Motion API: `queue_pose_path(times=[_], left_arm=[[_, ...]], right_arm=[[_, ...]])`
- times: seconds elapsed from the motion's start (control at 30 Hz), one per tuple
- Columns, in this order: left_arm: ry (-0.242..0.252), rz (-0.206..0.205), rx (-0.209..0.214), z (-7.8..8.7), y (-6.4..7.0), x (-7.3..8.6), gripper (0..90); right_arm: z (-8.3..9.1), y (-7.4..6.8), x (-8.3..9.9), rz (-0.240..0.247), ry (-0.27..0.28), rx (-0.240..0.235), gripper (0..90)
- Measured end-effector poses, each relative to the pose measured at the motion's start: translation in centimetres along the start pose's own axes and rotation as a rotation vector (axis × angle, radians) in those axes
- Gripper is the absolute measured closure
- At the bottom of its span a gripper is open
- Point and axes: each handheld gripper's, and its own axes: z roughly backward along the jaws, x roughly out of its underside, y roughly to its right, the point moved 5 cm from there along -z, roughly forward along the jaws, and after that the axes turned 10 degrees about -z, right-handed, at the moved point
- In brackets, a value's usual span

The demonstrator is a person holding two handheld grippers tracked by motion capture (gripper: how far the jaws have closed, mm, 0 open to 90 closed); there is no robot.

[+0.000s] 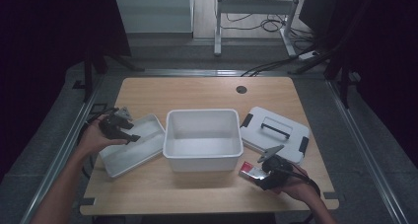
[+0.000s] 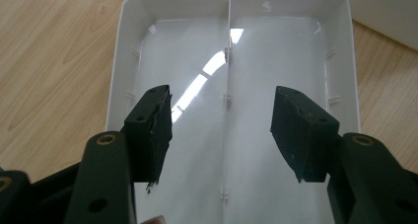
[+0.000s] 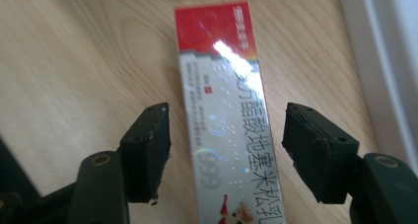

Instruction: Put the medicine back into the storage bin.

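Nearest, by the bench's front right corner, the right tongs point(image 3: 224, 135) stand open astride a flat red-and-silver box point(image 3: 226, 110), so closing on it looks next. Farther off, the left tongs point(image 2: 222, 130) hang open over a divided tray point(image 2: 123, 61) near the left edge.

A wooden table point(image 1: 207, 93) with rounded corners fills the middle of the frame, a round dark cable hole point(image 1: 241, 90) near its far edge. Grey carpet point(image 1: 44, 160) lies around it, and pale strips point(image 1: 367, 155) run along the floor at left and right. Black curtains point(image 1: 49, 21) darken the upper left and upper right corners. At the top centre the floor is lighter and better lit; a white metal stand point(image 1: 254, 7) is there, with black cables point(image 1: 268, 24) looped about its feet. A pale panel point(image 1: 153, 9) sits just left of it.
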Motion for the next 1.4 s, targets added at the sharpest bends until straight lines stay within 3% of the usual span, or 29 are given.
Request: queue_pose_path(times=[0.27,0.43,0.57,0.73,0.93,1.07,1.23,1.4], left_arm=[[-0.006,-0.005,0.002,-0.2,0.1,-0.6,41.4],[-0.005,-0.01,0.001,0.0,0.2,-0.9,41.4],[-0.009,-0.011,-0.005,0.4,0.0,-1.0,41.5],[0.0,-0.007,-0.017,0.9,-0.2,-0.9,41.7],[-0.009,-0.006,-0.009,0.7,-0.1,-0.7,41.8],[-0.013,-0.008,-0.005,0.6,-0.1,-0.8,41.8],[-0.018,-0.011,-0.006,0.7,-0.1,-0.9,41.9],[-0.02,-0.011,-0.003,0.7,-0.1,-0.9,41.9]], right_arm=[[-1.3,0.1,0.3,0.034,-0.063,0.01,46.2],[-1.0,-0.1,0.2,0.067,-0.072,0.003,51.1],[0.7,0.0,0.1,0.087,-0.056,-0.015,51.3],[4.8,1.0,-0.9,0.092,0.01,0.006,51.4],[10.6,2.0,-3.8,0.106,0.138,0.04,51.4],[13.0,2.0,-6.3,0.137,0.188,0.041,51.4],[13.8,1.8,-9.4,0.18,0.223,-0.002,51.4],[12.6,0.5,-12.6,0.234,0.214,-0.047,51.4]])
